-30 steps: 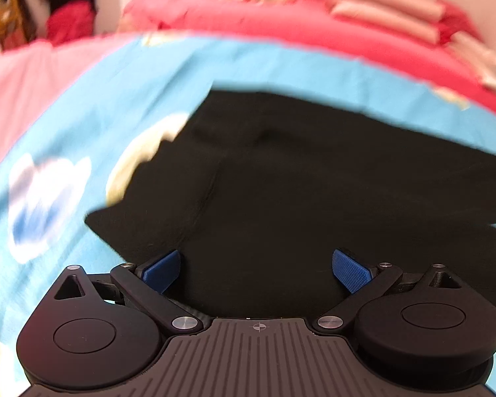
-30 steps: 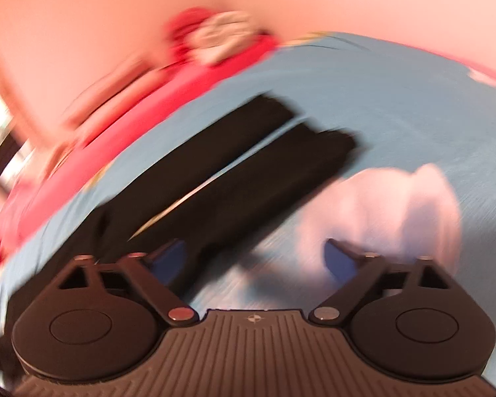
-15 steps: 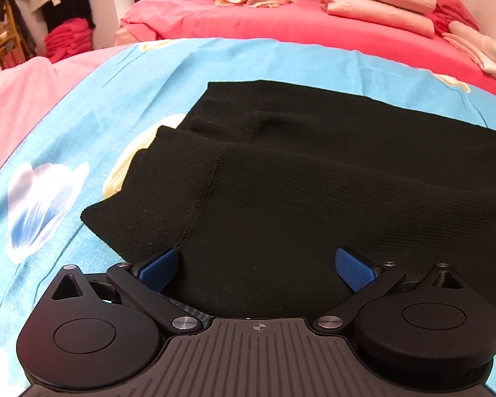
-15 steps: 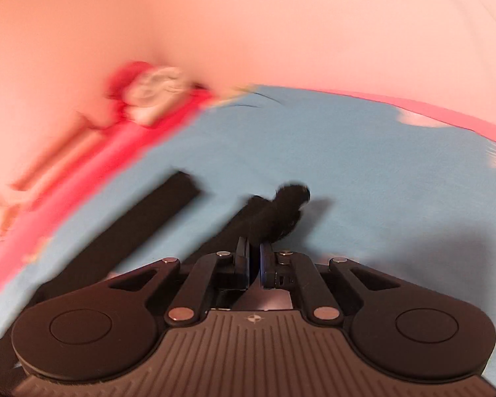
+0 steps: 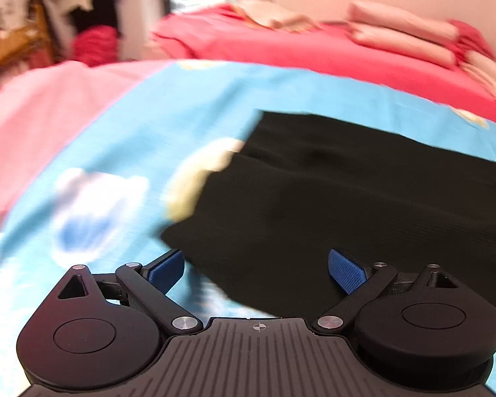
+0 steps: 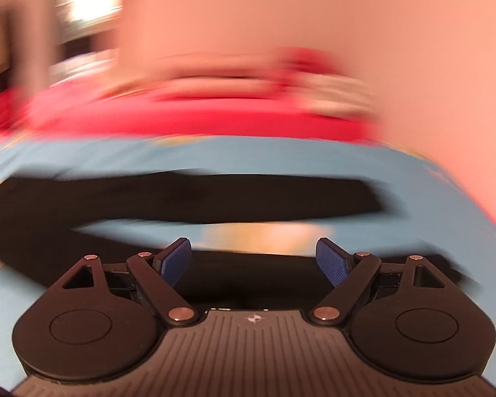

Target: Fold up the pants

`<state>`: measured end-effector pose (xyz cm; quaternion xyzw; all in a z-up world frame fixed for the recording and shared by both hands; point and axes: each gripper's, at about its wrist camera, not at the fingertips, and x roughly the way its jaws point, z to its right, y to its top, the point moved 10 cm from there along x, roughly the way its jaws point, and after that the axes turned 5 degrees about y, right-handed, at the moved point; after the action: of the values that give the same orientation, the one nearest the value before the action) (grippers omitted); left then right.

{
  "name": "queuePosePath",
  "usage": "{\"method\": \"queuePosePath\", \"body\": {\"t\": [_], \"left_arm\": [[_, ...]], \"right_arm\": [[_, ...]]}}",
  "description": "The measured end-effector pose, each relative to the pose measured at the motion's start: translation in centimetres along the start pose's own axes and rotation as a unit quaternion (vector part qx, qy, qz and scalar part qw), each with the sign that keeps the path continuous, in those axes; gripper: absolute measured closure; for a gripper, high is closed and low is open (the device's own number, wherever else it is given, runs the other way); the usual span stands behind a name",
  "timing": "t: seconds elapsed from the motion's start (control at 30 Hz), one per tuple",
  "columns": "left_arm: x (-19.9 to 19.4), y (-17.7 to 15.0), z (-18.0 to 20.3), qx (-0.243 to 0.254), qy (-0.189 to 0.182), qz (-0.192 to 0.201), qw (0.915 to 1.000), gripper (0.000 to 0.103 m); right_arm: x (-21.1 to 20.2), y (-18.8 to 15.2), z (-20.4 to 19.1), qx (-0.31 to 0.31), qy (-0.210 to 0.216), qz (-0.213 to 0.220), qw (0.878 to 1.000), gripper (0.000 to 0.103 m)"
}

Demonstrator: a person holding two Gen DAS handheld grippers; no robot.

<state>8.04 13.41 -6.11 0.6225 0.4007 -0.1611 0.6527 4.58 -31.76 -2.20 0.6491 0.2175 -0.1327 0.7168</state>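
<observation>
Your left gripper [image 5: 256,266] is spread wide and empty, the waist end of the pants [image 5: 347,198] straight ahead. Your right gripper [image 6: 254,258], also wide and empty, sits over the nearer leg; both legs run crosswise.

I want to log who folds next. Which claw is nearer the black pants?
Too close to call. The left claw, open, is over the waist end of the black pants; the right claw, open, is over a leg. Neither grips fabric.
</observation>
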Motion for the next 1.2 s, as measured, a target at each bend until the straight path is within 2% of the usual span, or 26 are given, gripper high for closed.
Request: {"method": "queuePosePath", "body": {"t": [0.03,0.1,0.17,0.2,0.3,0.37,0.43,0.5,0.53,0.6,0.63,0.67,0.7,0.77,0.83,0.9,0.93,0.97,1.0,1.07,1.13,1.2], "left_arm": [[-0.2,-0.1,-1.2,-0.009,0.010,0.002,0.9999,0.000],[-0.4,-0.6,-2.9,-0.021,0.016,0.001,0.9997,0.000],[-0.9,-1.3,-4.8,-0.034,0.023,0.004,0.9992,0.000],[-1.2,-1.7,-5.6,-0.039,0.027,0.007,0.9989,0.000],[-2.5,-2.7,-8.3,-0.062,0.033,0.016,0.9974,0.000],[-3.2,-3.2,-10.1,-0.082,0.033,0.019,0.9959,0.000],[-3.6,-3.7,-11.8,-0.100,0.036,0.020,0.9942,0.000],[-4.0,-4.1,-12.8,-0.110,0.037,0.022,0.9930,0.000],[-4.0,-4.4,-13.3,-0.116,0.037,0.021,0.9924,0.000],[-4.1,-4.6,-13.7,-0.121,0.037,0.020,0.9918,0.000],[-4.1,-4.8,-13.9,-0.122,0.038,0.019,0.9916,0.000],[-4.2,-4.9,-14.1,-0.123,0.037,0.018,0.9915,0.000],[-4.3,-4.9,-14.2,-0.123,0.036,0.019,0.9916,0.000],[-4.7,-4.8,-14.5,-0.125,0.034,0.029,0.9912,0.000],[-4.6,-4.3,-14.5,-0.129,0.033,0.031,0.9907,0.000],[-4.7,-3.7,-14.0,-0.130,0.027,0.036,0.9905,0.000],[-4.7,-3.5,-13.7,-0.127,0.026,0.037,0.9909,0.000],[-4.8,-3.2,-13.2,-0.121,0.024,0.038,0.9917,0.000],[-4.9,-3.0,-12.7,-0.113,0.024,0.039,0.9925,0.000],[-5.3,-2.4,-11.6,-0.098,0.021,0.045,0.9939,0.000],[-5.5,-1.8,-10.5,-0.086,0.011,0.051,0.9949,0.000],[-5.6,-1.1,-8.8,-0.072,-0.004,0.054,0.9959,0.000]], "right_arm": [[0.6,0.5,-4.0,-0.044,0.038,-0.001,0.998,0.018],[1.6,1.0,-12.6,-0.131,0.111,-0.010,0.985,0.018],[2.4,0.6,-20.6,-0.201,0.180,-0.021,0.963,0.018],[2.8,0.2,-24.1,-0.230,0.201,-0.025,0.952,0.018],[4.7,-0.2,-32.5,-0.308,0.236,-0.030,0.921,0.020],[7.1,-0.1,-36.1,-0.333,0.252,-0.037,0.908,0.023],[9.8,0.1,-39.0,-0.354,0.242,-0.042,0.903,0.026],[11.9,1.3,-40.7,-0.353,0.231,-0.028,0.906,0.027],[12.5,1.2,-42.1,-0.357,0.226,-0.026,0.906,0.031],[15.5,2.4,-42.9,-0.345,0.206,-0.031,0.915,0.054],[17.4,2.6,-42.9,-0.319,0.198,-0.058,0.925,0.089],[17.5,2.3,-43.2,-0.295,0.199,-0.074,0.931,0.088],[16.0,2.3,-44.0,-0.300,0.215,-0.066,0.927,0.088],[11.2,1.4,-46.3,-0.334,0.273,-0.029,0.902,0.088],[9.5,-0.5,-47.3,-0.357,0.291,-0.030,0.887,0.088],[9.6,-1.1,-47.1,-0.349,0.288,-0.020,0.892,0.087],[9.4,-1.0,-46.9,-0.342,0.289,-0.019,0.894,0.081],[9.3,-0.8,-46.6,-0.333,0.290,-0.025,0.897,0.068],[9.1,-0.5,-46.0,-0.322,0.294,-0.035,0.899,0.062],[8.3,0.4,-44.6,-0.284,0.323,-0.061,0.901,0.034],[6.9,0.9,-41.8,-0.261,0.326,-0.074,0.906,0.026],[5.6,0.8,-38.3,-0.252,0.311,-0.088,0.912,0.026]]}}
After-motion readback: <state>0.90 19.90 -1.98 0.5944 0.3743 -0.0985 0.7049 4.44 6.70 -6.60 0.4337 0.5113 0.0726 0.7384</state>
